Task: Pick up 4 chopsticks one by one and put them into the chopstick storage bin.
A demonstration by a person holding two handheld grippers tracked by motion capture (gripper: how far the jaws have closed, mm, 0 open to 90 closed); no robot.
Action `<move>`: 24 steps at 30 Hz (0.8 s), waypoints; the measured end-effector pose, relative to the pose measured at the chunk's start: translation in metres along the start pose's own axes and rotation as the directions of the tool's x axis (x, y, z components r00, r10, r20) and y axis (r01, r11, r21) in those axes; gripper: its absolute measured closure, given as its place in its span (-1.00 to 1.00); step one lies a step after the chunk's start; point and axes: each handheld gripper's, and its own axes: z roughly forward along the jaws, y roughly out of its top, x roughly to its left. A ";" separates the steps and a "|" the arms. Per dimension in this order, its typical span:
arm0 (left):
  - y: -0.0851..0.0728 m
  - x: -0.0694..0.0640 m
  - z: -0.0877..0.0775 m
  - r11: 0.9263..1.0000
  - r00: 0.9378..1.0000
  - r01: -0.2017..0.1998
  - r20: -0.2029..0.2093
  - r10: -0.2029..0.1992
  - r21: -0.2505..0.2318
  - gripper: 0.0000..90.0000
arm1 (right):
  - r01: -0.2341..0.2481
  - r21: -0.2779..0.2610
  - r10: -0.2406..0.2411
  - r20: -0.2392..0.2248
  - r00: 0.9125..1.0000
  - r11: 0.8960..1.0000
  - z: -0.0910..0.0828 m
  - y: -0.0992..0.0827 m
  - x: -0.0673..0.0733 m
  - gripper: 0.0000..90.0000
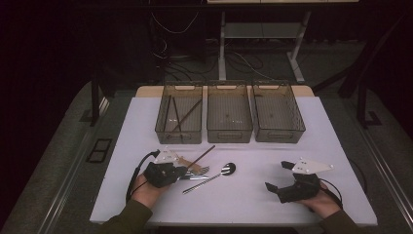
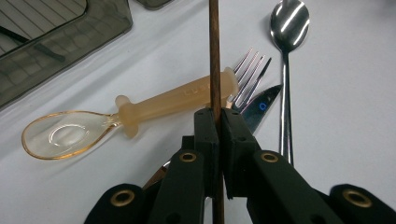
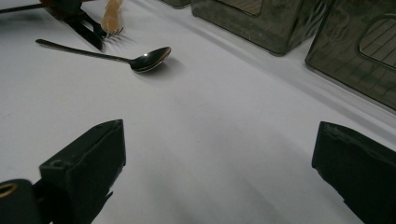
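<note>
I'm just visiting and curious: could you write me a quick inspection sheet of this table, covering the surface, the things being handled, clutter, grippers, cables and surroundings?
Surface: white table, bare in front of the right gripper.
Job's things: brown chopstick pinched upright in the left gripper view; three smoky plastic bins in a row, the left bin already holding chopsticks.
Clutter: amber plastic spoon, fork, metal spoon and a knife tip lying close together by the left gripper.
Grippers: left gripper shut on the chopstick; right gripper open, holding nothing.
Cables: one black cable trails from the left gripper; loose wires on the floor behind the table.
Surroundings: dark room, a white desk frame behind.
</note>
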 end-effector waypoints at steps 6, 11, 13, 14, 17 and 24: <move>0.001 0.003 -0.004 1.000 1.000 0.003 0.015 -0.003 -0.005 0.90 | -0.001 0.008 0.001 0.013 1.000 1.000 -0.001 -0.001 -0.005 -0.93; 0.003 0.004 -0.005 1.000 1.000 0.010 0.017 -0.010 0.002 0.90 | 0.000 0.010 -0.001 0.022 1.000 1.000 -0.001 -0.002 -0.007 -0.93; 0.003 0.004 -0.005 1.000 1.000 0.011 0.018 -0.011 0.002 0.90 | 0.003 0.010 -0.004 0.024 1.000 1.000 -0.002 -0.002 -0.007 -0.93; 0.004 0.005 -0.006 1.000 1.000 0.010 0.020 -0.010 0.002 0.90 | 0.005 0.011 -0.005 0.025 1.000 1.000 -0.002 -0.002 -0.007 -0.93; 0.005 0.005 -0.007 1.000 0.999 0.020 0.025 -0.020 -0.007 0.90 | 0.006 0.013 -0.007 0.026 1.000 1.000 -0.002 -0.002 -0.007 -0.93; 0.010 0.008 -0.010 0.999 0.999 0.026 0.038 -0.025 -0.023 0.90 | 0.010 0.016 -0.010 0.024 1.000 1.000 -0.001 -0.002 -0.006 -0.93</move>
